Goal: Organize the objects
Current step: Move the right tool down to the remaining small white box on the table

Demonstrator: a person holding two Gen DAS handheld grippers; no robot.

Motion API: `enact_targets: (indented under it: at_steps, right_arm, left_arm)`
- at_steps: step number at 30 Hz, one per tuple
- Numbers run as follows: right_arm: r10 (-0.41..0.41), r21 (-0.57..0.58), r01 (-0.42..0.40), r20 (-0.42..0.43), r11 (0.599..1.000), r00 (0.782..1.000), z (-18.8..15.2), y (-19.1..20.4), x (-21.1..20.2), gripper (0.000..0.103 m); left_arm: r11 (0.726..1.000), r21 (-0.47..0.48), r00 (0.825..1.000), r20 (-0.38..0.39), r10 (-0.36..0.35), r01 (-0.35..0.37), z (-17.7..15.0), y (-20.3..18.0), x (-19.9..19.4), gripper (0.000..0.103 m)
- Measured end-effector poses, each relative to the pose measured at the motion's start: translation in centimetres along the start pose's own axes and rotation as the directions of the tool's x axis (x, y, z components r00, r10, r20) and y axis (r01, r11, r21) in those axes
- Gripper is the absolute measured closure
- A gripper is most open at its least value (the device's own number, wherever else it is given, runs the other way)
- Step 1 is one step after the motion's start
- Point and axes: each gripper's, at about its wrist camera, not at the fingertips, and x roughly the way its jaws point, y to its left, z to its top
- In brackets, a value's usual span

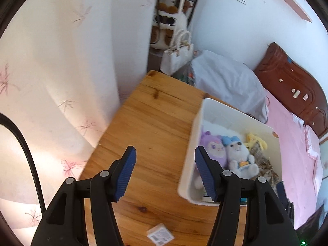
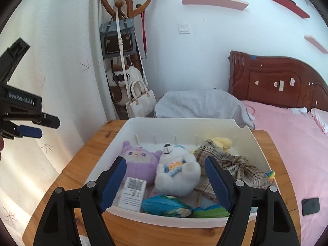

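A white bin (image 2: 174,121) stands on the wooden table (image 2: 86,153). It holds a purple plush (image 2: 139,164), a white bear plush (image 2: 178,174), a yellow plush (image 2: 222,142), a plaid cloth (image 2: 229,164), a barcoded white box (image 2: 133,192) and a blue-green pouch (image 2: 164,205). My right gripper (image 2: 165,161) hangs open over the bin's near side, empty. My left gripper (image 1: 165,151) is open and empty above bare table (image 1: 147,123), left of the bin (image 1: 225,110); it also shows as the left gripper (image 2: 41,127) at the right wrist view's edge. A small labelled box (image 1: 160,234) lies on the table below it.
A curtain (image 1: 61,71) hangs along the table's left side. A white handbag (image 2: 141,102) and coat rack (image 2: 127,4) stand behind. A grey bundle (image 2: 201,104) and a pink bed (image 2: 297,143) lie to the right. A black phone (image 2: 310,206) rests at the table's right edge.
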Motion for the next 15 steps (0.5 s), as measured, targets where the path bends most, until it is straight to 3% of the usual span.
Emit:
enact_targets:
  at_steps: [15]
  right_arm:
    - [0.024, -0.039, -0.022, 0.048, 0.999, 0.999, -1.8, 5.5, -2.9, 0.024]
  left_arm:
    - [0.996, 0.062, 0.998, 0.022, 0.060, -0.061, -0.9, 6.4, -0.9, 0.039]
